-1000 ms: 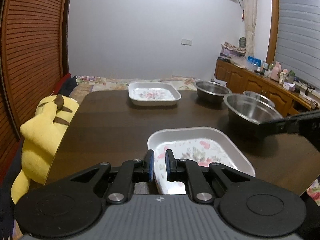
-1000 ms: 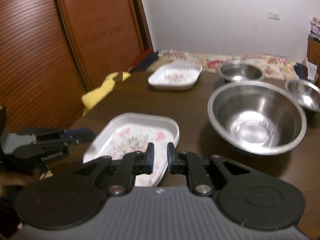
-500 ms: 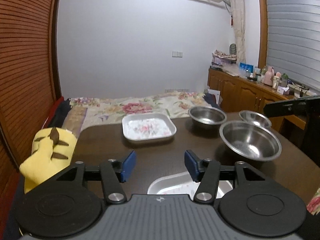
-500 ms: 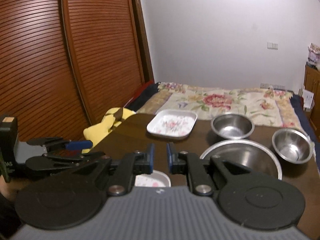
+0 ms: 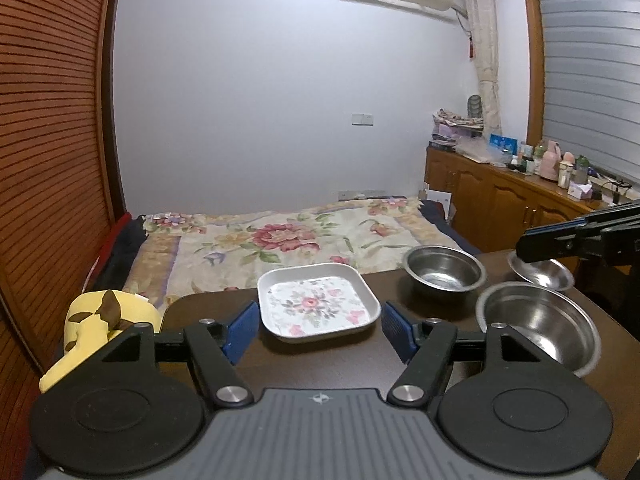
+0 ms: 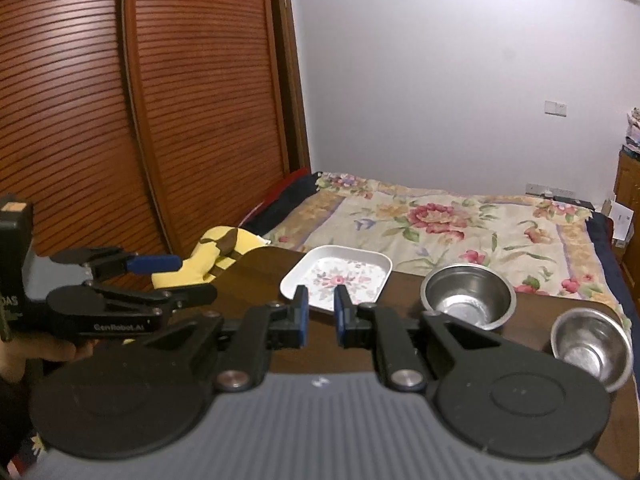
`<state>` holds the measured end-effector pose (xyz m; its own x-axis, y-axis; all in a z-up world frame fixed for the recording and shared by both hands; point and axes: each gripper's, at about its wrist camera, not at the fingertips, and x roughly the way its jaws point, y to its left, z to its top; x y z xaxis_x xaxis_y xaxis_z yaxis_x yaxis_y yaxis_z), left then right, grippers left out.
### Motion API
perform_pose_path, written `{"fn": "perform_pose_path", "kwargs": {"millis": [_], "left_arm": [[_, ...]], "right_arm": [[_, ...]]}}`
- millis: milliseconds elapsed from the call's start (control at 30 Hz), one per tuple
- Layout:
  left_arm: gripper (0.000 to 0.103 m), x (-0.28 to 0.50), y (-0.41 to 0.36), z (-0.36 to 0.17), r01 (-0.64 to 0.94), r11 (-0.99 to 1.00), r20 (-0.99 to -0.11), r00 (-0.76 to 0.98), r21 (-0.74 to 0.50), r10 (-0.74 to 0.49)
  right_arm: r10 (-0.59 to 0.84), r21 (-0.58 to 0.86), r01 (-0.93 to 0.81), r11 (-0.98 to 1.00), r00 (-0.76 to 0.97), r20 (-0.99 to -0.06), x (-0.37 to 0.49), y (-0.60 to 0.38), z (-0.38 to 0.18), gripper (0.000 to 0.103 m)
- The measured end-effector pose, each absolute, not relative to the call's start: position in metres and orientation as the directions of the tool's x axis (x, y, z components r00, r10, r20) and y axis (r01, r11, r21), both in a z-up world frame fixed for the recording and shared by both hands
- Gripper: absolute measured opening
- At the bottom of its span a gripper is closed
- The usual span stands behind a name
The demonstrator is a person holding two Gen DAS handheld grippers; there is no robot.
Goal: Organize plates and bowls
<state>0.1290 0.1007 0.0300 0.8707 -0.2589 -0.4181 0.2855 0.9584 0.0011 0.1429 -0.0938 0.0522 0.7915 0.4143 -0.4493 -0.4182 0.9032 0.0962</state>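
A white floral plate (image 5: 316, 306) lies at the far side of the dark table (image 5: 328, 360), straight ahead of my left gripper (image 5: 318, 334). Its jaws are opening and stand wide apart, with nothing between them. Right of the plate sit a medium steel bowl (image 5: 442, 274), a small one (image 5: 540, 274) and a large one (image 5: 538, 328). My right gripper (image 6: 320, 316) is shut and empty, raised above the table and pointing at the plate (image 6: 340, 276). It also shows side-on as the right gripper (image 5: 528, 242) above the small bowl. The near plate is hidden.
A yellow plush toy (image 5: 100, 320) leans at the table's left edge. Beyond the table lies a bed with a floral cover (image 5: 280, 240). A slatted wooden wardrobe (image 6: 140, 120) stands at the left, and a cluttered wooden sideboard (image 5: 520, 196) at the right. A hand holds the left gripper (image 6: 196, 278).
Both grippers rose and drew back from the table. The left jaws went from shut to wide apart. The near floral plate dropped out of both views; the large bowl left the right view.
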Motion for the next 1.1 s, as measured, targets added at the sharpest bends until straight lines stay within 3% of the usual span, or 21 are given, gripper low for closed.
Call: {"fn": "perform_pose_path", "kwargs": {"millis": [367,467,600,767,1100], "left_arm": [[0.077,0.191,0.118,0.023,0.282,0.958,-0.466,0.841,-0.054,-0.273],[0.077,0.209,0.122,0.019,0.283,0.957,-0.480,0.831,-0.069,-0.281],[0.076,0.233,0.124,0.009,0.287,0.955,-0.509,0.812,-0.079,-0.286],[0.057,0.261,0.129,-0.008,0.277,0.955,-0.552,0.782,-0.106,-0.288],[0.045,0.294,0.132,-0.036,0.266,0.952,-0.611,0.732,-0.150,-0.301]], "right_arm": [[0.416,0.156,-0.401,0.903,0.720,-0.556,0.218,-0.083,0.040,0.016],[0.398,0.163,-0.380,0.911,0.702,-0.591,0.241,-0.079,0.034,0.035],[0.372,0.136,-0.378,0.916,0.671,-0.641,0.266,-0.070,0.023,0.036],[0.354,0.140,-0.370,0.919,0.612,-0.708,0.301,-0.067,0.002,0.036],[0.311,0.139,-0.337,0.931,0.533,-0.787,0.340,-0.067,-0.034,0.031]]}}
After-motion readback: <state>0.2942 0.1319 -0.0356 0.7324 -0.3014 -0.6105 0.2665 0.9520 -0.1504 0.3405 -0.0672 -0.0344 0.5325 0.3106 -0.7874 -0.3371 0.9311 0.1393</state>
